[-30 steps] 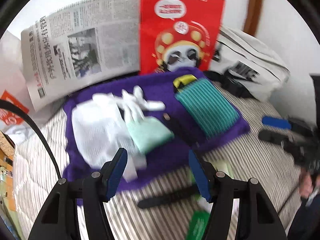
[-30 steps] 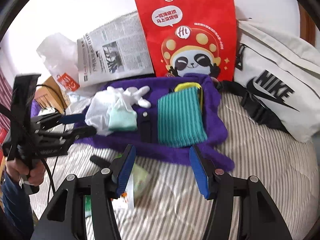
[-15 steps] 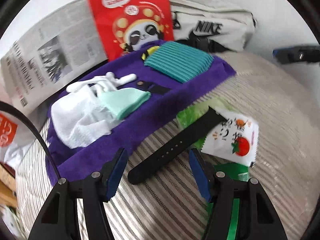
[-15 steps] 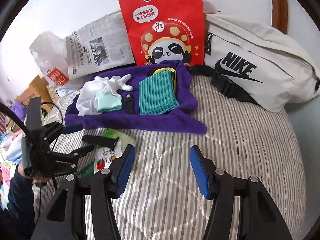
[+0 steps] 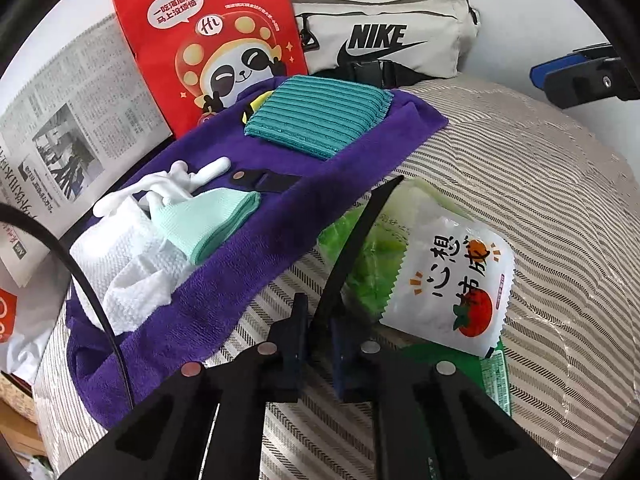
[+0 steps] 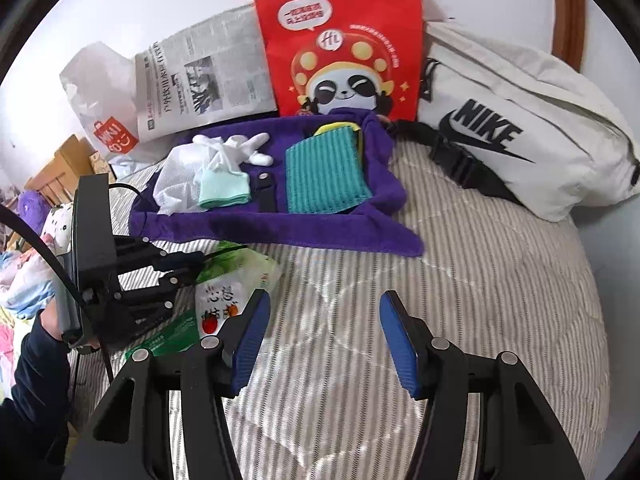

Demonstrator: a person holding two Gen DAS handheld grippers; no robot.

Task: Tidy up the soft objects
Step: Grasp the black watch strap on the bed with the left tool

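Left gripper (image 5: 318, 316) has just been closing, jaws now pinched on the near end of the black strap (image 5: 352, 236); the strap runs up and away from the pads, edge-on, across the green packet (image 5: 360, 240) toward the purple towel (image 5: 256, 240). Right gripper (image 6: 320, 344) jaws spread wide, nothing between them, hovering over bare striped bedding (image 6: 480, 280).

White snack packet (image 5: 452, 280) lies just right of the strap, overlapping the green packet; a second green wrapper (image 5: 496, 376) pokes out under its near corner, right beside the left gripper's right finger.

Towel is spread flat on the bed, near edge a little past the strap tip. On it, left to right: white cloth (image 5: 128, 264), white glove (image 5: 176, 188), mint cloth (image 5: 208, 220), a second black strap piece (image 5: 264, 180), teal ribbed cloth (image 5: 316, 120) with a yellow edge beneath. Teal cloth sits close to the towel's right edge.

Behind the towel: newspaper (image 6: 200, 80), red panda bag (image 6: 340, 40), white Nike bag (image 6: 520, 132), all leaning at the wall.

Open room: broad striped stretch to the right of the towel and packets, in front of the Nike bag. Left side crowded by the left gripper, its cable and a sleeve (image 6: 36, 380).
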